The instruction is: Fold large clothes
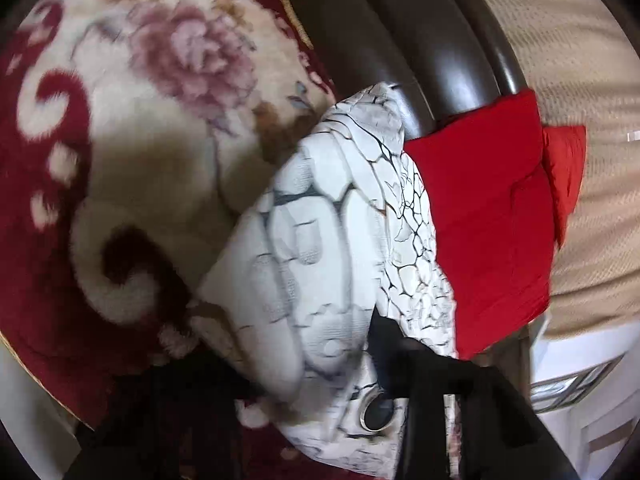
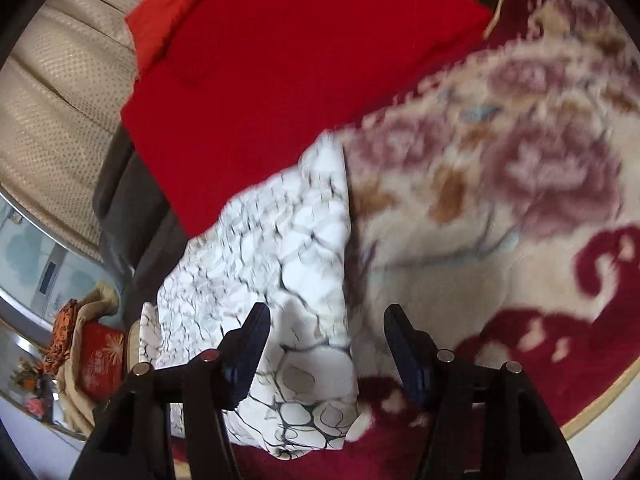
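My right claw [image 2: 324,344] stands well open at the bottom of its view, nothing pressed between its fingers, the white crackle-print cloth [image 2: 280,264] lying folded just under and beyond them. My left claw [image 1: 384,408] is mostly hidden, dark shapes half buried by that same cloth at lower centre, so I cannot tell its gape or whether it grips. Motion blur smears the floral blanket [image 2: 500,184]; the red folded garment [image 2: 288,80] sits beyond, against the dark bed rail [image 1: 400,40], blanket open at the side.
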A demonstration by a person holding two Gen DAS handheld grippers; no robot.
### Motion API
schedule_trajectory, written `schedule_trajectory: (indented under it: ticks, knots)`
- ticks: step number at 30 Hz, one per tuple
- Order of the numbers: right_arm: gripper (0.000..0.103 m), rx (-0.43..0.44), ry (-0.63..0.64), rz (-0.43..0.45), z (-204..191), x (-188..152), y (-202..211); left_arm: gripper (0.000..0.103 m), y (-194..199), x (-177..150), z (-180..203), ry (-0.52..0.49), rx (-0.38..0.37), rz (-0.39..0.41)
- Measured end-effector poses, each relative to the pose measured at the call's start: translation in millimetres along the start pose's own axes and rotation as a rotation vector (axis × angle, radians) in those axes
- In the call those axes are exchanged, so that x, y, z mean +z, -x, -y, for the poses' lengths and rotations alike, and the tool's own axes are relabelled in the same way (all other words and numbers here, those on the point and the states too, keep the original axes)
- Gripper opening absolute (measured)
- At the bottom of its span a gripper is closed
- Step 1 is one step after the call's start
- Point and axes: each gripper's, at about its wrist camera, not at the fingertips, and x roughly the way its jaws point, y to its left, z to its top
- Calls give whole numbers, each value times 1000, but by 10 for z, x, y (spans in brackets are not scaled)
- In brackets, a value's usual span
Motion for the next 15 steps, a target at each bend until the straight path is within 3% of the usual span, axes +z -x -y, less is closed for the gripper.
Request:
schedule_trajectory:
  ticks: [4, 5, 6, 8, 11, 13, 15]
  knots:
    - [62, 44, 77, -13, -220, -22, -54, 34, -9, 10, 87, -38, 0, 2]
    - [61, 57, 98, -29, -304, -52, -117, 44, -33, 29, 72, -24, -2, -9]
    - [60, 64, 111, -47, -380, -83, -185, 63, -57, 46, 31, 1, -7, -19]
    - [58, 77, 126, -70, -469, -128, -290, 74, -105, 80, -66, 71, -31, -36]
    - [54, 97, 140, -107, -624, -182, -499, 71, -159, 118, -61, 82, -35, -40]
    - [51, 105, 135, -120, -671, -180, -596, 47, -174, 112, 46, 15, 1, -23]
    - [51, 77, 139, -131, -666, -184, -698, 35, -177, 100, 144, -69, 53, -10]
